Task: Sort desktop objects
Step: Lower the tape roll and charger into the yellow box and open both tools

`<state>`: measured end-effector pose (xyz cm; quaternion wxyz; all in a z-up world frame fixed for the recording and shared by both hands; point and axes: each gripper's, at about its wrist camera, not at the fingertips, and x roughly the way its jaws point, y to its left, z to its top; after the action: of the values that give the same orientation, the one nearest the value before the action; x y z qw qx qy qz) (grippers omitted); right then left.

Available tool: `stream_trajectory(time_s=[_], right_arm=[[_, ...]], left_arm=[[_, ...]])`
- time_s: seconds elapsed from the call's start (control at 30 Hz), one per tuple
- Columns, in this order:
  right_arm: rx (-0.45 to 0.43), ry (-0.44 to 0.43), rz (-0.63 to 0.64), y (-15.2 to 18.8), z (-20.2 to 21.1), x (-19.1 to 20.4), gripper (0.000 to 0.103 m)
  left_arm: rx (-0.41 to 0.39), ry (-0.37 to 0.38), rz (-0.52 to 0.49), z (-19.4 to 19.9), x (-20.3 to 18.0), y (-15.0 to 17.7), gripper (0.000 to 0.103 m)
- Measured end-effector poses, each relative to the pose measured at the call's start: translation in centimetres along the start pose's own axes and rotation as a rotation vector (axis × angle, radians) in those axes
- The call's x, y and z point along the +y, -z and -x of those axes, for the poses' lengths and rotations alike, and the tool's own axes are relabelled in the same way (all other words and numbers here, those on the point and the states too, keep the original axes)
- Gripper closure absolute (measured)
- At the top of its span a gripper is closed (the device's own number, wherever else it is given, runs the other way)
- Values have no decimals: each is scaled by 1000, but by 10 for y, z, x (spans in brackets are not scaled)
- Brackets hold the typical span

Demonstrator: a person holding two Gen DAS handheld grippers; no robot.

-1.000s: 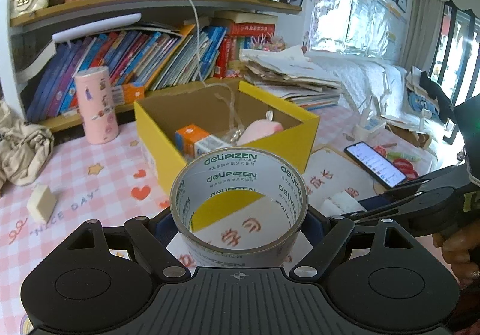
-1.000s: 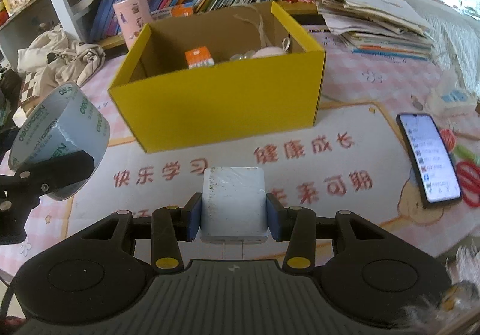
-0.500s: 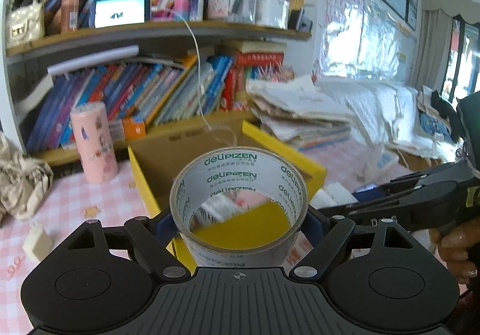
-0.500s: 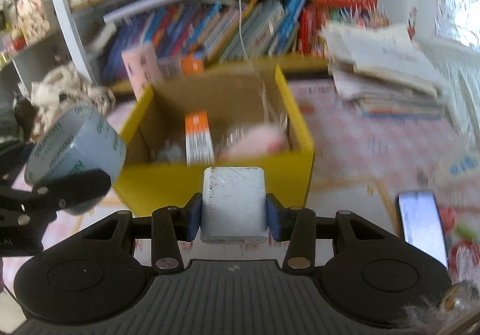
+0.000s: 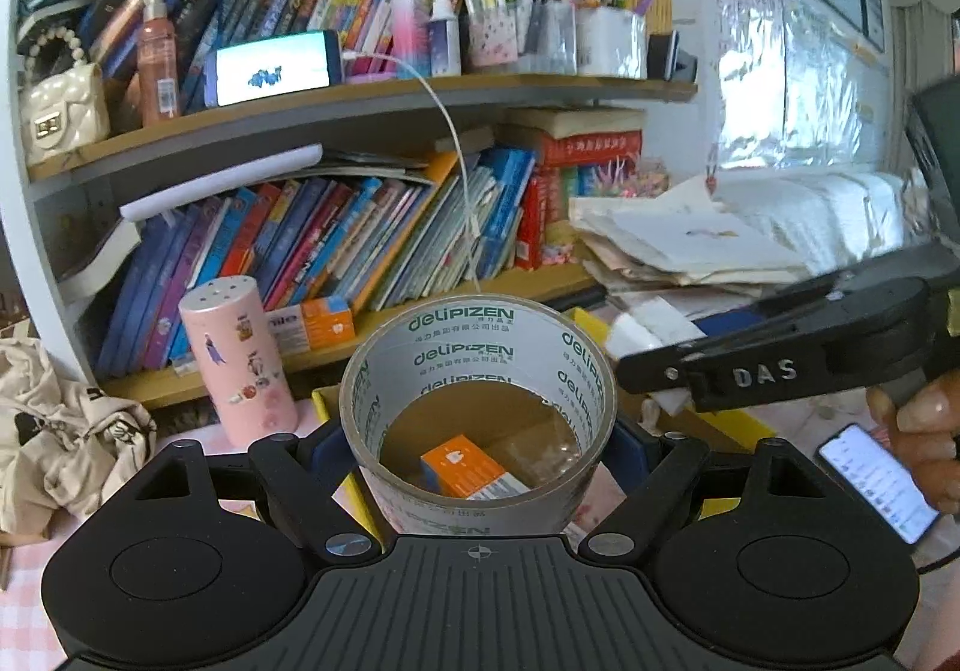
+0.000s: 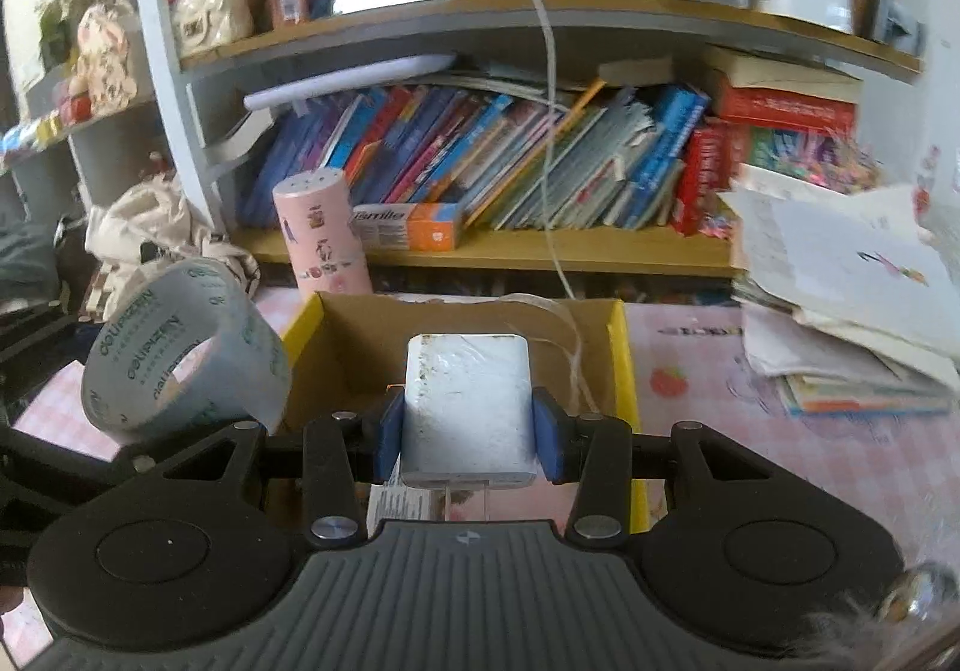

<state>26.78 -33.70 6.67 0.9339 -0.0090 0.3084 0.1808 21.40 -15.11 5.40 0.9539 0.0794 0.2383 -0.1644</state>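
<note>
My left gripper (image 5: 478,446) is shut on a roll of clear tape (image 5: 477,365) printed with green lettering, held over the yellow cardboard box (image 5: 729,419). Through the roll I see an orange and white carton (image 5: 465,470) on the box floor. My right gripper (image 6: 468,431) is shut on a white charger block (image 6: 467,401), held above the same box (image 6: 624,353). In the right wrist view the tape roll (image 6: 180,347) hangs at the left over the box's corner. The right gripper's black body (image 5: 780,365) crosses the left wrist view at the right.
A pink cylindrical tin (image 6: 321,230) stands behind the box. A bookshelf (image 6: 480,155) full of books rises at the back, with a white cable (image 6: 549,131) hanging into the box. Stacked papers (image 6: 840,299) lie right, a phone (image 5: 876,482) on the table, crumpled cloth (image 5: 60,431) left.
Both grippers have lifted and moved forward with their loads, from in front of the box to above its open top. The view has tilted up towards the shelves.
</note>
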Motion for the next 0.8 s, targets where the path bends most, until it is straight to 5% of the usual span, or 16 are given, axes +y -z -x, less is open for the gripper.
stream_trajectory(time_s=[0.8], right_arm=[[354,-89,197,-12,-145,-14,62]], left_arm=[[256,-27,-35,-90,2,20,19]])
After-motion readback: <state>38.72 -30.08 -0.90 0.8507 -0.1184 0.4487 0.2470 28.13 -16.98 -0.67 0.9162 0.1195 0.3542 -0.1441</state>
